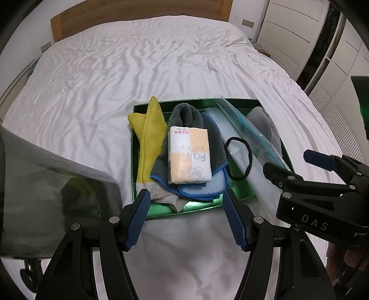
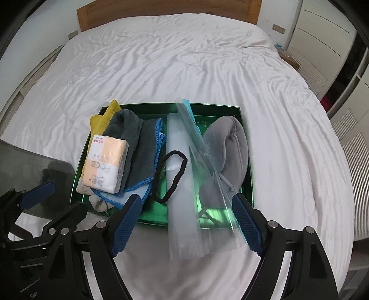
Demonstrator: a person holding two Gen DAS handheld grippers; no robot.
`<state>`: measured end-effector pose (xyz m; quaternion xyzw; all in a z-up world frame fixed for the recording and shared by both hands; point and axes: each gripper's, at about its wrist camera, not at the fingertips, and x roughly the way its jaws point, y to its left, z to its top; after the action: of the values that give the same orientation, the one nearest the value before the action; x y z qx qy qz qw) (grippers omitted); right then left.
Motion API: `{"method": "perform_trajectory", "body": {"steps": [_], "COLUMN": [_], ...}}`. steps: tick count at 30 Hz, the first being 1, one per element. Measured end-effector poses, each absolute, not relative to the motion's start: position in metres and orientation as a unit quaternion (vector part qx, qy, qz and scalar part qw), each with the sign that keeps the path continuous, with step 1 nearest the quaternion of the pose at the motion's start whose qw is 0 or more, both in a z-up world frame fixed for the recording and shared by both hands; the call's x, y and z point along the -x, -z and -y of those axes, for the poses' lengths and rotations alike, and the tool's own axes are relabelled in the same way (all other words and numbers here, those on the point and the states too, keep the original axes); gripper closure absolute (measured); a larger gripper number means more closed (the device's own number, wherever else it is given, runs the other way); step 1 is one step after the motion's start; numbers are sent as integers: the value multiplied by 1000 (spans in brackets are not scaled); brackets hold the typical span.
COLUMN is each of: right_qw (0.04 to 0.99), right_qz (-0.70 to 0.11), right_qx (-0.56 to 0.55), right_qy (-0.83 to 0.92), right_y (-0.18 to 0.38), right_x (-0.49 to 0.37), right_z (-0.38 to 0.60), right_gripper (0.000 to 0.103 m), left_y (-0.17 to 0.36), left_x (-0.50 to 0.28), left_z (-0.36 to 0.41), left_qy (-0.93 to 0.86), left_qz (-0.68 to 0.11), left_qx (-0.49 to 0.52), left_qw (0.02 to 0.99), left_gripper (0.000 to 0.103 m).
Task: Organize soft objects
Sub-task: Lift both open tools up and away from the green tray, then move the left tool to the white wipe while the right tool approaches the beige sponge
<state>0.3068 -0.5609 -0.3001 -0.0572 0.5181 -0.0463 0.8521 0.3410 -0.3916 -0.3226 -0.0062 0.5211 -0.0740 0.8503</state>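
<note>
A green tray [image 1: 136, 161] [image 2: 244, 129] lies on the white bed. In it are a yellow cloth [image 1: 150, 138] [image 2: 99, 121], a grey cloth with blue edging [image 1: 207, 136] [image 2: 143, 157], a wrapped tissue pack [image 1: 189, 154] [image 2: 103, 166] on top of that cloth, a black hair band [image 1: 237, 157] [image 2: 173, 177], a clear zip bag [image 1: 244, 124] [image 2: 184, 219] and a grey padded piece [image 1: 265, 124] [image 2: 228, 147]. My left gripper [image 1: 185, 193] [image 2: 53, 203] stands open over the tray's near edge. My right gripper [image 2: 186, 200] [image 1: 297, 163] is open, and the bag's near end lies loose between its fingers.
A dark grey flat panel [image 1: 46, 184] [image 2: 23, 161] lies left of the tray on the bed [image 1: 161, 57] [image 2: 173, 57]. A wooden headboard [image 1: 138, 13] stands at the far end. White cabinets [image 1: 334, 57] line the right side.
</note>
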Motion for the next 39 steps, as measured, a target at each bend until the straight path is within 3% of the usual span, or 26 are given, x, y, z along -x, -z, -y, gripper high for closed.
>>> {"method": "perform_trajectory", "body": {"steps": [12,21,31,39], "right_qw": [880,878,853,844], "right_qz": [-466,-468,-509,-519], "right_qx": [72,94,62,45], "right_qy": [59,19,-95,-131], "right_y": [261,247,304,371], "right_x": [-236,-122,-77,-93], "right_z": [545,473,319,229], "right_gripper": [21,21,22,23], "left_y": [284,281,347,376], "left_x": [-260,-162,-103,-104], "left_z": [395,293,74,29], "left_qy": [128,107,-56,-15], "left_qz": [-494,-505,-587,-597], "left_qx": [5,1,1,37], "left_qw": [860,856,807,801], "left_gripper": [44,44,44,44]}}
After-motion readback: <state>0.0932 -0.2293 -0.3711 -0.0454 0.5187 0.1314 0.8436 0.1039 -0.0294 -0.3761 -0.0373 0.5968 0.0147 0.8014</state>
